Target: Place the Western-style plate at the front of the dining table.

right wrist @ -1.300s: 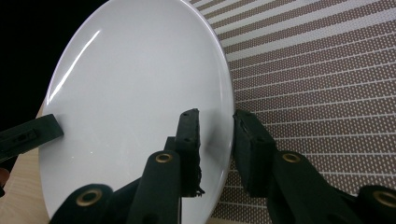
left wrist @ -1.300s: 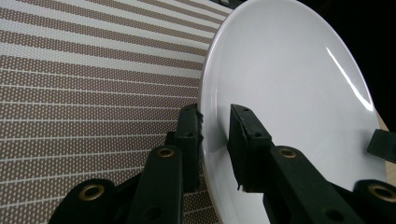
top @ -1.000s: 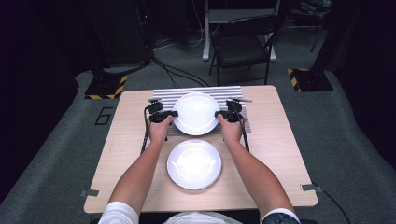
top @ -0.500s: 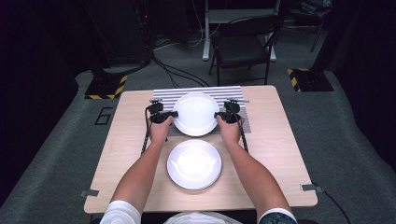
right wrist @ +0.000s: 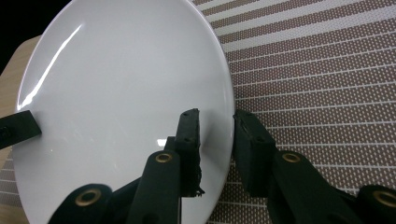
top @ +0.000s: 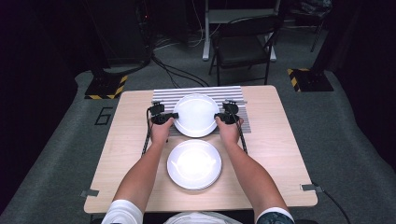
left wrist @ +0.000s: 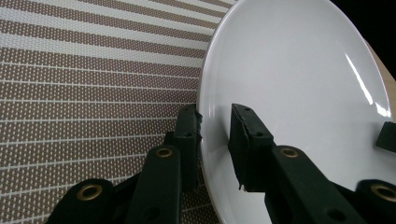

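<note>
A white plate [top: 196,115] lies on a striped placemat [top: 163,93] at the back of the wooden table [top: 280,140]. My left gripper [top: 175,115] sits at its left rim and my right gripper [top: 217,116] at its right rim. In the left gripper view, the left gripper [left wrist: 215,121] has its jaws astride the plate [left wrist: 289,70] edge with a gap showing, so it is open. In the right gripper view, the right gripper [right wrist: 215,126] straddles the plate [right wrist: 116,93] rim the same way, open. Mat [left wrist: 93,93] [right wrist: 317,70] lies beneath.
A stack of white plates [top: 194,164] rests nearer the person, between the forearms. A black chair [top: 243,46] stands beyond the table's far edge. Bare wood lies left and right of the mat.
The plate and both grippers have shifted very slightly toward the person; both hands stay at the plate's rim.
</note>
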`<action>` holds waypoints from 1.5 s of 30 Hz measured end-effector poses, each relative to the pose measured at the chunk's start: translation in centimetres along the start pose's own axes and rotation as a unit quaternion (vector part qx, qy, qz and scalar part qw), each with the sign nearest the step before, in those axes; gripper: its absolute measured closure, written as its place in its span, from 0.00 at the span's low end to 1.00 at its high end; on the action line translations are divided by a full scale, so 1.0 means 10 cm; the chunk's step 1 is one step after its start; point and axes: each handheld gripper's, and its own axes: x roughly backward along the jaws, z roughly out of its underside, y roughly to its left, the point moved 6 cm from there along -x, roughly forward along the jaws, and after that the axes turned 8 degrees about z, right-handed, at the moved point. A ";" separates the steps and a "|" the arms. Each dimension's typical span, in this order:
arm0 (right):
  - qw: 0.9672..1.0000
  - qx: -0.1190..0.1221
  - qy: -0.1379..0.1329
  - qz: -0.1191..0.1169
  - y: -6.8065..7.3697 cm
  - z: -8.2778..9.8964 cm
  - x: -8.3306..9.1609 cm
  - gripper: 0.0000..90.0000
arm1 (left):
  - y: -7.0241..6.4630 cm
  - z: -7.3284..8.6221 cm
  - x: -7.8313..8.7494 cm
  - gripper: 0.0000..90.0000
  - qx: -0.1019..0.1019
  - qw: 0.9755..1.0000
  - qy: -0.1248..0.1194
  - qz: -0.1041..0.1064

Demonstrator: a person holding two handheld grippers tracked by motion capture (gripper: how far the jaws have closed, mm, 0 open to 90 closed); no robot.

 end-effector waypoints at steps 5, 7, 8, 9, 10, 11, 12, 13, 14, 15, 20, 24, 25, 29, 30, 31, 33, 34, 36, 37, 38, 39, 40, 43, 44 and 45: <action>1.000 0.003 0.000 0.005 -0.02 0.00 -0.02 0.80 | 0.00 0.02 -0.03 0.80 -0.007 1.000 0.003 -0.001; 1.000 0.004 0.001 0.008 -0.02 0.01 -0.03 0.80 | 0.01 0.03 -0.04 0.80 -0.007 1.000 0.006 -0.003; 1.000 0.005 0.001 0.008 -0.02 0.01 -0.03 0.80 | 0.02 0.03 -0.05 0.80 -0.008 1.000 0.006 -0.005; 1.000 0.004 0.000 0.007 -0.01 0.02 -0.04 0.80 | 0.03 0.04 -0.05 0.80 -0.007 1.000 0.006 -0.008; 1.000 0.004 0.000 0.007 -0.01 0.02 -0.04 0.80 | 0.03 0.04 -0.05 0.80 -0.007 1.000 0.006 -0.008; 1.000 0.007 0.000 0.010 0.00 0.03 -0.05 0.79 | 0.04 0.05 -0.06 0.80 -0.007 1.000 0.006 -0.012; 1.000 0.007 0.000 0.010 0.00 0.03 -0.05 0.79 | 0.04 0.05 -0.06 0.80 -0.007 1.000 0.006 -0.012; 1.000 0.010 0.001 0.013 0.00 0.03 -0.06 0.79 | 0.04 0.06 -0.08 0.80 -0.010 1.000 0.009 -0.013; 1.000 0.010 0.001 0.013 0.00 0.03 -0.06 0.79 | 0.04 0.06 -0.08 0.80 -0.010 1.000 0.009 -0.013; 1.000 0.013 0.003 0.016 -0.02 0.04 -0.08 0.79 | 0.04 0.07 -0.09 0.80 -0.014 1.000 0.010 -0.013; 1.000 0.014 0.001 0.017 -0.04 0.03 -0.09 0.79 | 0.05 0.09 -0.12 0.79 -0.014 1.000 0.011 -0.014; 1.000 0.019 0.005 0.015 -0.03 0.05 -0.11 0.79 | 0.08 0.08 -0.12 0.79 -0.014 1.000 0.013 -0.013; 1.000 0.019 0.007 0.014 -0.02 0.06 -0.11 0.79 | 0.08 0.08 -0.12 0.79 -0.010 1.000 0.012 -0.015; 1.000 0.020 0.011 0.017 -0.02 0.07 -0.14 0.79 | 0.09 0.09 -0.12 0.78 -0.013 1.000 0.014 -0.014; 1.000 0.021 0.010 0.017 -0.02 0.08 -0.14 0.78 | 0.09 0.09 -0.13 0.78 -0.014 1.000 0.014 -0.015; 1.000 0.021 0.010 0.018 -0.01 0.08 -0.15 0.78 | 0.09 0.09 -0.13 0.78 -0.012 1.000 0.014 -0.017; 1.000 0.020 0.011 0.021 -0.01 0.08 -0.16 0.78 | 0.09 0.09 -0.13 0.78 -0.013 1.000 0.012 -0.017; 1.000 0.020 0.011 0.021 -0.01 0.08 -0.16 0.78 | 0.09 0.09 -0.13 0.78 -0.014 1.000 0.014 -0.018; 0.999 0.027 0.012 0.021 -0.03 0.09 -0.17 0.78 | 0.09 0.10 -0.14 0.78 -0.015 1.000 0.019 -0.017; 0.999 0.027 0.013 0.023 -0.03 0.09 -0.17 0.77 | 0.09 0.11 -0.15 0.77 -0.013 1.000 0.018 -0.018; 0.999 0.026 0.015 0.023 -0.02 0.09 -0.17 0.77 | 0.09 0.11 -0.15 0.77 -0.013 1.000 0.019 -0.018; 0.999 0.029 0.016 0.024 -0.02 0.10 -0.17 0.77 | 0.09 0.11 -0.15 0.77 -0.013 1.000 0.020 -0.020; 0.999 0.029 0.016 0.023 -0.02 0.10 -0.17 0.77 | 0.10 0.11 -0.16 0.77 -0.015 1.000 0.020 -0.020; 0.999 0.029 0.019 0.024 -0.02 0.10 -0.17 0.76 | 0.11 0.11 -0.18 0.76 -0.012 0.999 0.022 -0.020; 0.999 0.030 0.020 0.024 -0.01 0.11 -0.18 0.76 | 0.12 0.11 -0.19 0.76 -0.009 1.000 0.022 -0.020; 0.999 0.030 0.019 0.025 -0.01 0.11 -0.18 0.76 | 0.12 0.12 -0.20 0.76 -0.010 0.999 0.023 -0.020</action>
